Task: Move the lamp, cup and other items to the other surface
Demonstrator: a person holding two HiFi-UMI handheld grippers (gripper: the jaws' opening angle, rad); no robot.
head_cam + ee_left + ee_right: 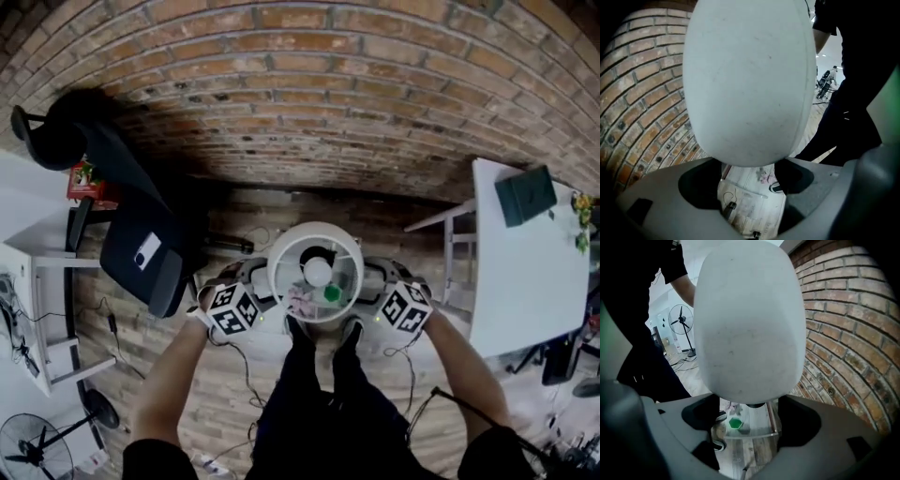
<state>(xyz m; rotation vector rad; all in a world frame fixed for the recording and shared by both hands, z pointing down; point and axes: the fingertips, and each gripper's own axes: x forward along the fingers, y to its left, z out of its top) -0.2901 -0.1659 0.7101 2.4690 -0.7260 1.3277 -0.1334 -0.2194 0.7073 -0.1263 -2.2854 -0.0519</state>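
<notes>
I look straight down into a white lamp shade point(316, 272); its pale bulb point(318, 271) shows inside. It hangs above the wooden floor in front of the person's legs. My left gripper point(265, 291) grips the shade's left side and my right gripper point(368, 291) its right side. The shade point(750, 79) fills the left gripper view, held between the jaws of the left gripper point(750, 171). In the right gripper view the shade point(750, 319) sits the same way in the right gripper point(749, 408). Below hangs a clear base with a green hexagonal piece point(735, 423).
A white table point(525, 281) stands at the right with a dark green item point(526, 194) on it. A black office chair point(131, 234) and a white desk point(23, 220) are at the left. A brick wall point(309, 84) lies ahead, and a floor fan point(33, 450) is at the lower left.
</notes>
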